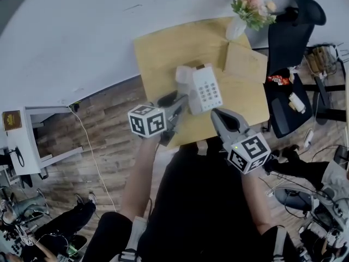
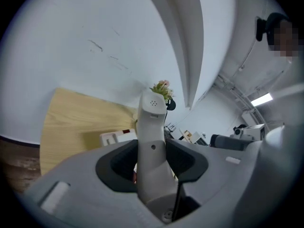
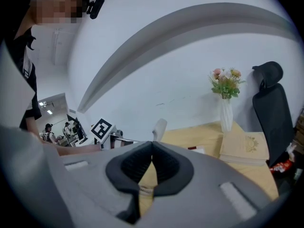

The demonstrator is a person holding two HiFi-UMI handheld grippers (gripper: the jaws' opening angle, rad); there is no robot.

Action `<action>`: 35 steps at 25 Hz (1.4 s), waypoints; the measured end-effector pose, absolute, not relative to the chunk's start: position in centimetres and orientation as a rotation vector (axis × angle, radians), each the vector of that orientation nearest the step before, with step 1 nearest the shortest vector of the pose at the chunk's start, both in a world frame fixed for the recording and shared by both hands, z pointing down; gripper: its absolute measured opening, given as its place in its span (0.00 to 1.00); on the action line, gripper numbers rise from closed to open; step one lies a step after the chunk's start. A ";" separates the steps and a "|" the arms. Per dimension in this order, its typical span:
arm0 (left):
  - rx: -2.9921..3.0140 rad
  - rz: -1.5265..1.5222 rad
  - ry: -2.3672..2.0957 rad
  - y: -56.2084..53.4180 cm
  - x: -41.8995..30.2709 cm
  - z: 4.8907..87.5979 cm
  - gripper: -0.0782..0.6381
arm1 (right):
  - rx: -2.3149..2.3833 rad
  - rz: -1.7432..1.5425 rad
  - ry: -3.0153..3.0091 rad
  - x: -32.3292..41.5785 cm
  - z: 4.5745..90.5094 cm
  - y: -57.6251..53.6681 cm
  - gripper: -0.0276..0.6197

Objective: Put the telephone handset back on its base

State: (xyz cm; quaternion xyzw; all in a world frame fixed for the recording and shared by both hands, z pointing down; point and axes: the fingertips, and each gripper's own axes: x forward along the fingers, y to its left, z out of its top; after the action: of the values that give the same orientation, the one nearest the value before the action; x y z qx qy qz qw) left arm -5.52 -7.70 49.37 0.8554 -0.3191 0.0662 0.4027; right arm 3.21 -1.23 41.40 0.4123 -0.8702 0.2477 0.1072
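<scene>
A pale wooden table (image 1: 163,48) stood against a white wall, on a floor of dark wood planks. At its far corner was a white vase (image 1: 236,29) holding a bunch of pink and cream flowers (image 1: 253,7) with green leaves. Just beside the vase lay a flat beige book (image 1: 245,61). A black office chair (image 1: 289,42) stood at the table's right end. On its seat lay a red packet (image 1: 279,79) and a small white item (image 1: 296,102) too small to identify.

Near the table's front edge sat the telephone base (image 1: 207,89), white, with its keypad facing up. The handset (image 1: 184,75) was at the base's left side, in the left gripper (image 1: 182,100). The left gripper view showed the jaws set fairly wide and pressed on the middle of the handset (image 2: 152,141) from both sides. Its earpiece end pointed away from the gripper, toward the flowers (image 2: 161,87). A corner of the base (image 2: 116,137) showed behind the left jaw. Whether the handset touched the cradle could not be told from any view.

The right gripper (image 1: 218,116) was just beside the base's near right corner. Its jaws were closed together with nothing between them. Past them, its own view showed the vase (image 3: 226,115), the book (image 3: 244,146), the chair (image 3: 270,108) and the handset's end (image 3: 159,127).
</scene>
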 end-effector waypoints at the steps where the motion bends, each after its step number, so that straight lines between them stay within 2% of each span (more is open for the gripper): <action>1: 2.167 0.128 -0.773 -7.5 -5.0 48.6 0.38 | 1.217 0.726 -2.564 3.2 41.3 -1.4 0.05; 7: 2.161 -0.067 -0.599 -6.3 -3.4 44.9 0.38 | 1.253 0.795 -2.596 3.2 40.4 -2.7 0.05; 8: 2.154 -0.091 -0.581 -6.2 -3.3 44.6 0.38 | 1.248 0.813 -2.605 3.2 40.3 -2.9 0.12; 17: 2.058 -0.318 -0.522 -6.2 -4.2 42.2 0.38 | 1.026 1.195 -2.704 1.0 40.7 -2.6 0.33; 28: 2.089 -0.403 -0.344 -4.3 -3.8 39.7 0.38 | 0.842 1.483 -2.852 -0.8 38.7 -4.6 0.41; 35: 2.115 -0.372 -0.256 -2.9 -2.1 39.6 0.38 | 0.650 1.617 -2.895 -1.2 38.3 -4.6 0.41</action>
State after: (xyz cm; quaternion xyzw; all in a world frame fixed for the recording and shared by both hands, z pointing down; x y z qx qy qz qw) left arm -2.06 -2.86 39.58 0.8632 -0.1047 -0.1517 0.4701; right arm -1.19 -4.60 38.26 0.1909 -0.8508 0.4751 -0.1183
